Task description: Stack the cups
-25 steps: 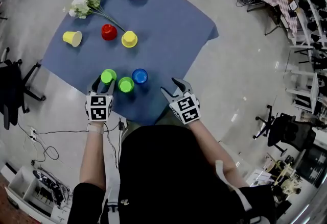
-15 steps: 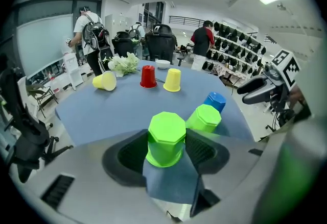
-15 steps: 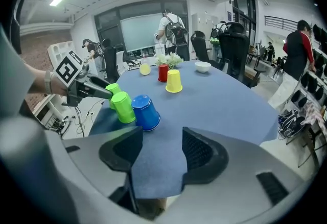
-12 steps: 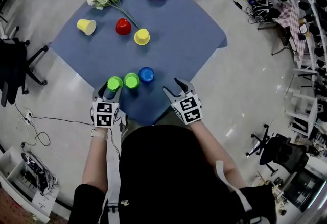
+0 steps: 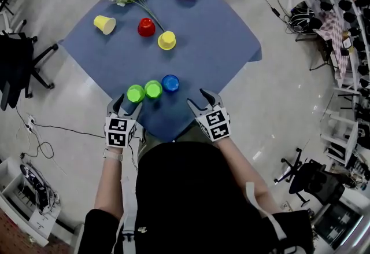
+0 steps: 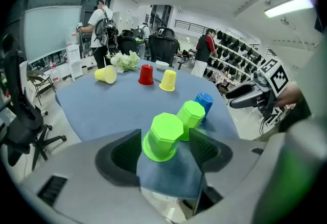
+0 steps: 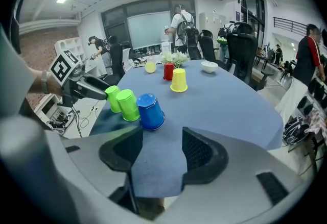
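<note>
Around green cup [image 6: 162,136], left tool [image 5: 128,105] wider

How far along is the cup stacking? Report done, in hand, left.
Done: nothing; no cup sits on another. In hand: the left gripper has just been opening its jaws, with the nearest green cup loose between them; the right gripper is open and empty. Left: stacking all six, including the second green cup, blue cup, red cup, yellow cup and tipped yellow cup.
</note>
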The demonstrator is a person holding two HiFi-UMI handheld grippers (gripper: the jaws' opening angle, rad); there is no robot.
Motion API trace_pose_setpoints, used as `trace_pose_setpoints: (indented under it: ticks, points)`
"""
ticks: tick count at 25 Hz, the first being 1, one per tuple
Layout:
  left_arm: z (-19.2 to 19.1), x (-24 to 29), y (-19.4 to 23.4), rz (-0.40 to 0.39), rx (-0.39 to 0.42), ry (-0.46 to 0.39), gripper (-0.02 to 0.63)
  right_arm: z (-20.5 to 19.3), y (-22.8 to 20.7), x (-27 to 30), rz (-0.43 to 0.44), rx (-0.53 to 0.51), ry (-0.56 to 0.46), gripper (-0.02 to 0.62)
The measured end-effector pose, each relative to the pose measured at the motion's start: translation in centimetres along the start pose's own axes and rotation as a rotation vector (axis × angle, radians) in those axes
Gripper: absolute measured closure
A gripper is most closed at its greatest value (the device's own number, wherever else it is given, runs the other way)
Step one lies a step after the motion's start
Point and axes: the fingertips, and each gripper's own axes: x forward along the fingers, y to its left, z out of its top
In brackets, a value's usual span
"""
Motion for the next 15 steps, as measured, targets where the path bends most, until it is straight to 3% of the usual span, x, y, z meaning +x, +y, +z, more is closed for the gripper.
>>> trace_pose_setpoints:
  ticks: [7, 15]
  points:
    - [0.6, -1.9, 3.0, -0.001, 0.022, 0.002, 0.322, 0.4, -0.1, 0.7, -0.002, -0.002, 0.009, 0.344]
    - [4.6, -1.2, 8.1, 0.016, 0.072, -0.041, 0.322, 1.2, -0.3, 1.8, -0.025, 0.026, 0.027, 0.343]
